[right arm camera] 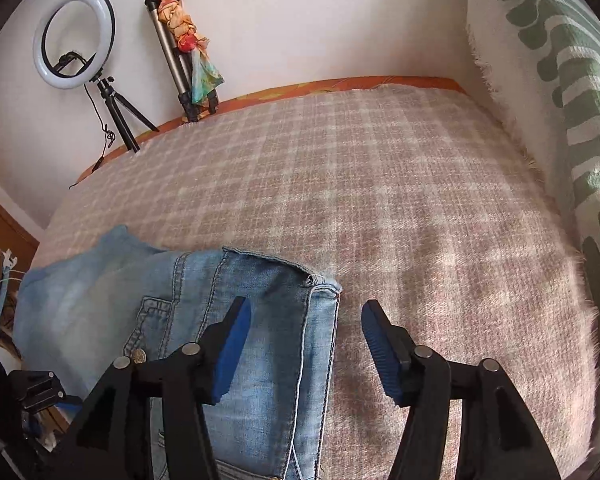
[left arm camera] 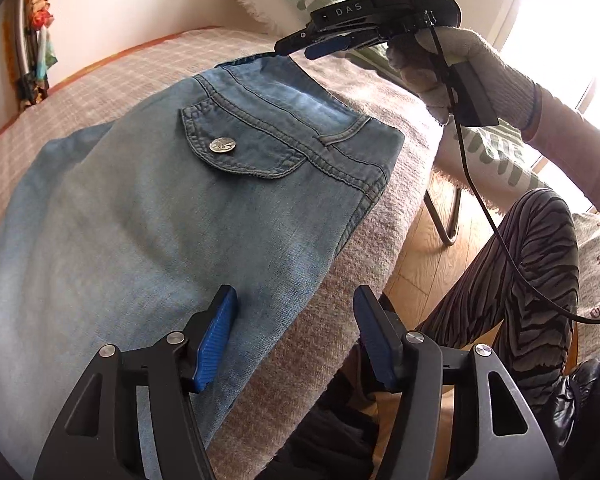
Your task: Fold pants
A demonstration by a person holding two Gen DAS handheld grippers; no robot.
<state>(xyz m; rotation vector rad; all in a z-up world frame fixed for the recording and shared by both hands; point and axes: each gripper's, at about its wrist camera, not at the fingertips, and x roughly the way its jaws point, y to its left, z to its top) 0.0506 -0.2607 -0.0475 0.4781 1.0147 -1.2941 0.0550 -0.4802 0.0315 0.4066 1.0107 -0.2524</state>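
Mostly your folded pants (left arm camera: 148, 208) lie cut off by both frames on the bed (right arm camera: 380, 200); your left hand-held gripper (left arm camera: 296, 332) and right hand-held gripper (right arm camera: 306, 344) gape apart, empty.

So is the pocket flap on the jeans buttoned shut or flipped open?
Shut. The pocket flap lies flat against the jeans, with its silver button sitting on top.
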